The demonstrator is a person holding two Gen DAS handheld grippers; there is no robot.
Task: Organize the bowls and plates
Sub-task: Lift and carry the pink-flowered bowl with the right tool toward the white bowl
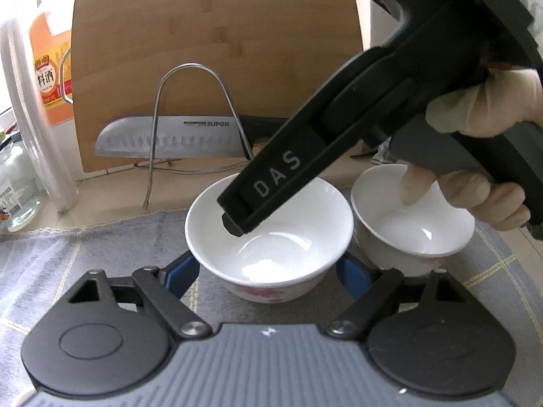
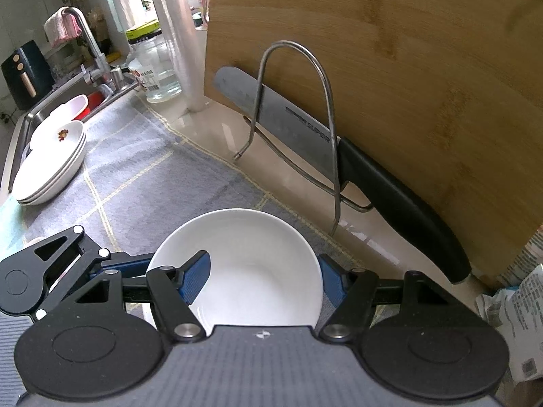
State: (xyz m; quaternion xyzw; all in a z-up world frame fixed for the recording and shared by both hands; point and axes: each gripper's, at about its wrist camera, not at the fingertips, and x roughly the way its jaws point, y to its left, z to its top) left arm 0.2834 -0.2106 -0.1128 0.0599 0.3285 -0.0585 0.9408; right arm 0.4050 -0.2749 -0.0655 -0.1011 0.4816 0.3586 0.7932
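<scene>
The left gripper [image 1: 268, 271] is clamped on a bowl [image 1: 269, 234] at the centre of the left wrist view, its blue pads pressing the outer wall from both sides low on the flowered body. A second bowl [image 1: 412, 227] stands just beside it at right, on the grey mat [image 1: 85, 254]. The right gripper [image 2: 264, 278] reaches over the held bowl with one finger [image 2: 195, 274] inside it and the other outside; whether those pads pinch the wall cannot be told.

The likely trouble is two grips on one glazed bowl: if the hands pull apart or lift unevenly, it could twist, slip and drop onto its neighbour, chipping both. A gloved hand [image 1: 488, 203] brushes the second bowl's rim and might tip it. The plates [image 2: 54, 162], at left of the right wrist view, sit near the sink [image 2: 20, 125] edge.
</scene>
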